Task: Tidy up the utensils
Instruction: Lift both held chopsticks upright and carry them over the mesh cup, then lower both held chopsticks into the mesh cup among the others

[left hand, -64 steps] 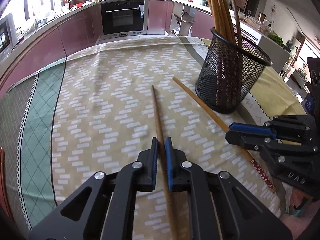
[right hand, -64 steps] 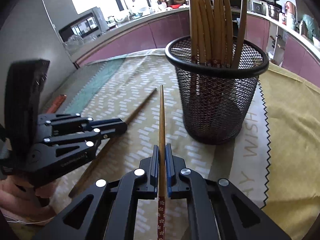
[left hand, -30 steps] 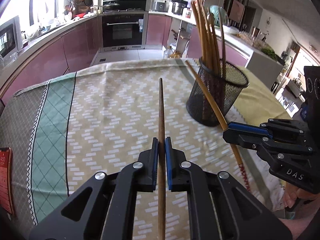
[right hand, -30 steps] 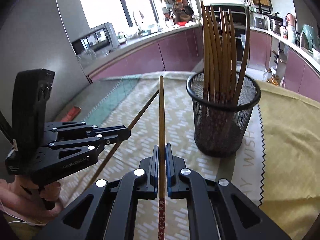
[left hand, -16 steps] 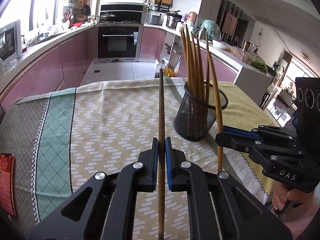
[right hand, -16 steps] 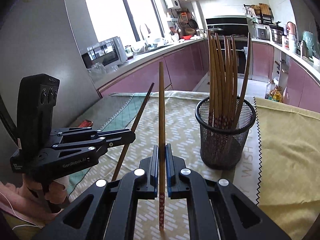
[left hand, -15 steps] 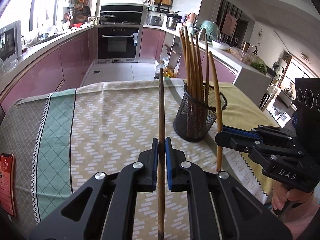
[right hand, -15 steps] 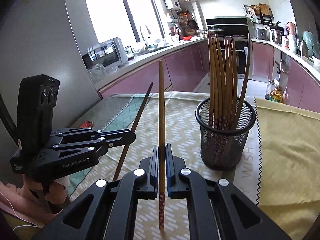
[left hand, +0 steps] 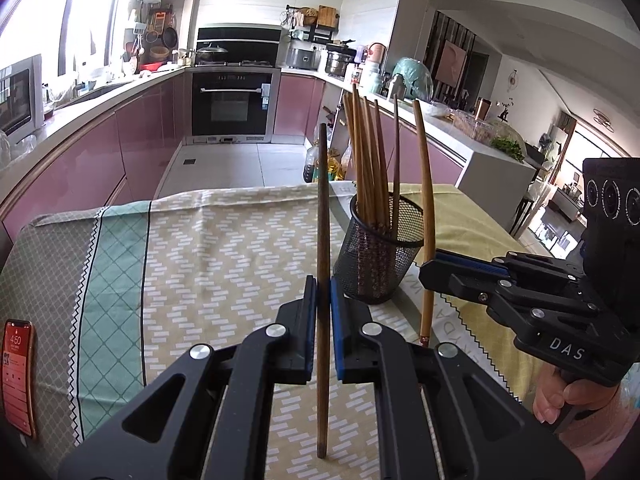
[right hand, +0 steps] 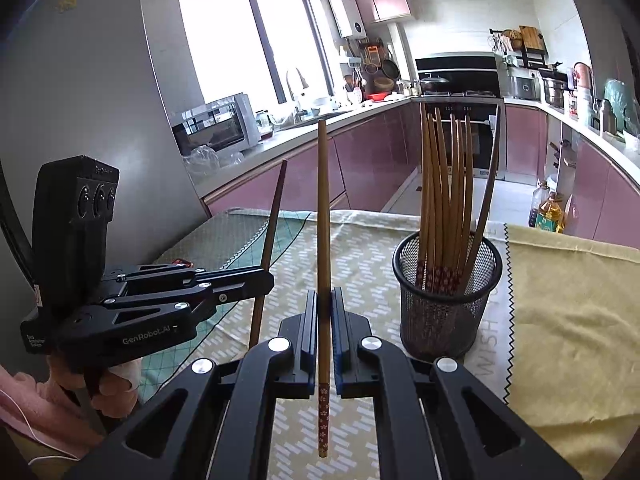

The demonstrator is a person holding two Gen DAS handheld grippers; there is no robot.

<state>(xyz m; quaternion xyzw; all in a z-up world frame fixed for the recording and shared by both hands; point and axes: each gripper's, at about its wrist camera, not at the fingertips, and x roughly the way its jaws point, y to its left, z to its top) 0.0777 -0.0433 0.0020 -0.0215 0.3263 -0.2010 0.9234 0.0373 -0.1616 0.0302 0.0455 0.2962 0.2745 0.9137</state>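
Note:
My left gripper [left hand: 323,292] is shut on a dark brown chopstick [left hand: 322,216] that stands nearly upright above the tablecloth. My right gripper [right hand: 324,304] is shut on a lighter chopstick [right hand: 323,216] with a red flowered end, also upright. A black mesh cup [left hand: 378,252] [right hand: 447,292] holding several chopsticks stands on the cloth, right of the left gripper and ahead-right of the right one. In the left wrist view the right gripper [left hand: 430,270] hangs just right of the cup; in the right wrist view the left gripper [right hand: 264,278] is at the left.
A patterned tablecloth [left hand: 200,264] and a yellow cloth [right hand: 568,304] cover the table. A red phone [left hand: 16,376] lies at the table's left edge. Behind the table are pink kitchen cabinets [left hand: 100,160], an oven [left hand: 232,104] and counters with pots.
Both grippers have risen from the table with their chopsticks and tilted them up to nearly vertical. The mesh cup now looks smaller and lower in both views.

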